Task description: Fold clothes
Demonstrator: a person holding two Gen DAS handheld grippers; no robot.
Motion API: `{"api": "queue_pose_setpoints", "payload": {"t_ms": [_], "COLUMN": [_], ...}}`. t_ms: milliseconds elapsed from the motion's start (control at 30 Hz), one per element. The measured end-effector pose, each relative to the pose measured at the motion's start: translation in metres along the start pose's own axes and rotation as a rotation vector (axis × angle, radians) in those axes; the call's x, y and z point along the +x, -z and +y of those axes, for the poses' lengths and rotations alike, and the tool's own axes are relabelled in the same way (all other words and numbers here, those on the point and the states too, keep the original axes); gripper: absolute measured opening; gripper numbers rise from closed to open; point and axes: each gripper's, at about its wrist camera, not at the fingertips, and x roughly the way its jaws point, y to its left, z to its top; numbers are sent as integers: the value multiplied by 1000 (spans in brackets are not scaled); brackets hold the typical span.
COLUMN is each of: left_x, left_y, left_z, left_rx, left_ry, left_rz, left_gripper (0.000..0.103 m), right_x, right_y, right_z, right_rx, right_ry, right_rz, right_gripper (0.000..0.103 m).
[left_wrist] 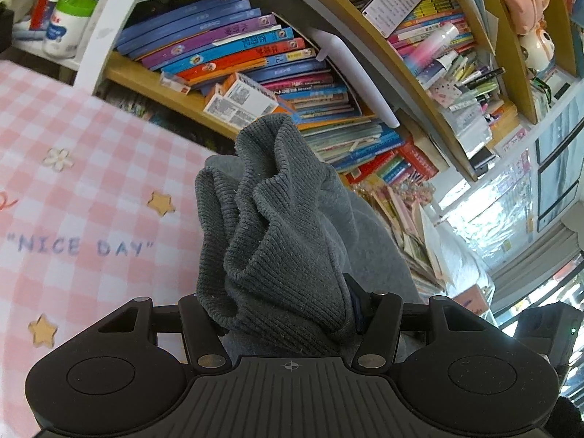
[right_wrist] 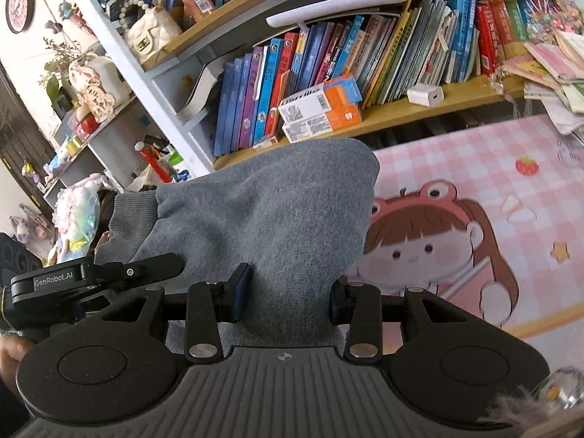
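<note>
**Grey garment gripped by both claws above the pink checked bench**

Left wrist view: the left claw (left_wrist: 288, 314) is closed on a bunched mass of the grey garment (left_wrist: 277, 219). The ribbed knit hem of the garment is crumpled into upright folds that rise from between the jaws and hide both fingertips; smoother grey fleece shows behind the ribbing. To the left lies the bench (left_wrist: 73, 182), covered with a pink-and-white checked mat printed with stars, a flower and the words "NICE DAY". Beyond the garment stands a wooden bookshelf (left_wrist: 175, 91) packed with leaning coloured books, and small cartons (left_wrist: 241, 98) lie in front of them.

Right wrist view: the right claw (right_wrist: 288, 299) is clamped on a narrow neck of the same garment (right_wrist: 262, 211), whose fleece spreads out wide above the jaws. One blue-padded fingertip (right_wrist: 242, 288) presses the cloth on the left side, the other on the right. A ribbed cuff (right_wrist: 135, 211) juts out at the garment's left edge. The left claw's black body (right_wrist: 91, 277), marked "GenRobot.AI", sits just beside that edge. To the right, the bench mat bears a cartoon girl (right_wrist: 430, 241) in a frog hat. Whether the garment touches the bench cannot be told.
</note>
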Motion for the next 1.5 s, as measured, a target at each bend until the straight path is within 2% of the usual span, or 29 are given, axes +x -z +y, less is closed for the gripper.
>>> {"api": "queue_pose_setpoints", "payload": {"t_ms": [333, 700, 1200, 1400, 1500], "left_x": [45, 83, 128, 142, 146], "left_y": [-29, -53, -68, -60, -54], "left_z": [-1, 13, 46, 56, 61], "left_rx": [10, -2, -21, -38, -60], "left_ry": [-21, -52, -69, -65, -77], "left_rz": [7, 17, 50, 81, 95], "left_gripper": [56, 56, 56, 56, 60], "right_x": [35, 79, 132, 137, 139], "right_y": [-39, -62, -67, -61, -57], "right_z": [-33, -58, -82, -97, -104], "right_rx": [-7, 3, 26, 65, 84], "right_ry": [-4, -13, 3, 18, 24], "right_rz": [11, 35, 52, 60, 71], "right_gripper": [37, 37, 37, 38, 41]}}
